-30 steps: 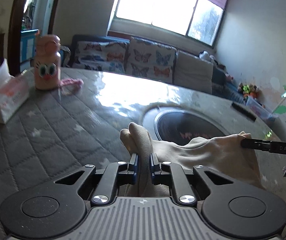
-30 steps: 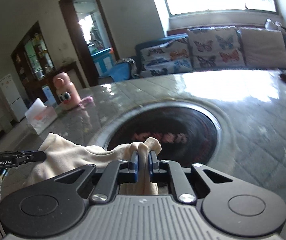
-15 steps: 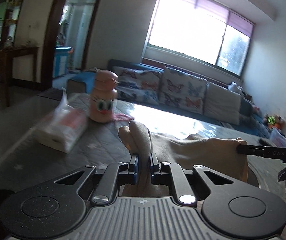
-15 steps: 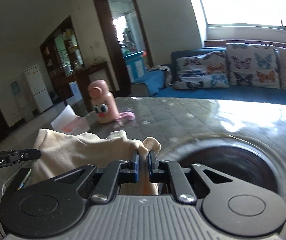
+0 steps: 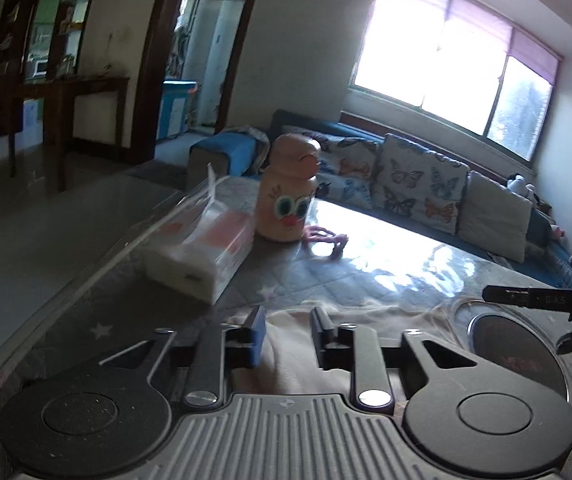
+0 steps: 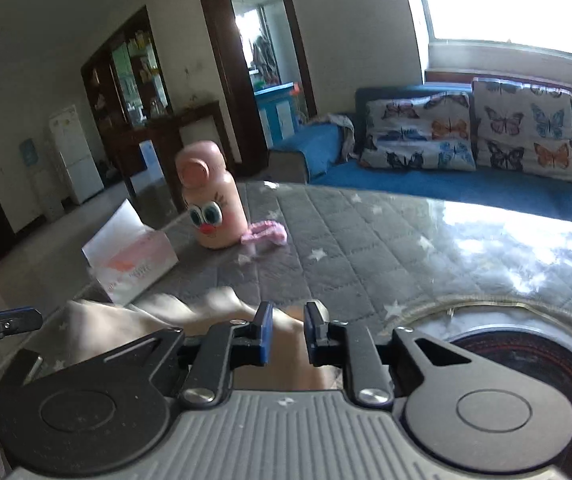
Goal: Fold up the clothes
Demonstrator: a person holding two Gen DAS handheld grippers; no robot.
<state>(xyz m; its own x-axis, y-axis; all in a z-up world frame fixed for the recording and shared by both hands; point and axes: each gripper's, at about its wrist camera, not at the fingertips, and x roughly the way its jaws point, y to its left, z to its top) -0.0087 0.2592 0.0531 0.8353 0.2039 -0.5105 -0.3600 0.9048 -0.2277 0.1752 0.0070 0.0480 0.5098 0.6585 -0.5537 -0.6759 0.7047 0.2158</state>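
A cream garment point(image 5: 325, 320) lies on the grey quilted table point(image 5: 293, 276), low in both views; it also shows in the right wrist view point(image 6: 190, 312). My left gripper point(image 5: 287, 322) is open just above the cloth, holding nothing. My right gripper point(image 6: 287, 320) is open over the same cloth, with the fabric loose beneath the jaws. The right gripper's finger shows at the right edge of the left wrist view point(image 5: 541, 300). The left gripper's finger shows at the left edge of the right wrist view point(image 6: 6, 322).
A pink cartoon bottle point(image 5: 287, 204) and a tissue pack point(image 5: 202, 256) stand on the table's far left, with a pink scrunchie point(image 6: 266, 234) beside the bottle. A round black inset point(image 6: 525, 364) sits in the table to the right. A sofa with butterfly cushions point(image 6: 465, 140) lies behind.
Both grippers were shut on the cream garment and carried it left across the table. Now both have opened and the garment has dropped onto the table.
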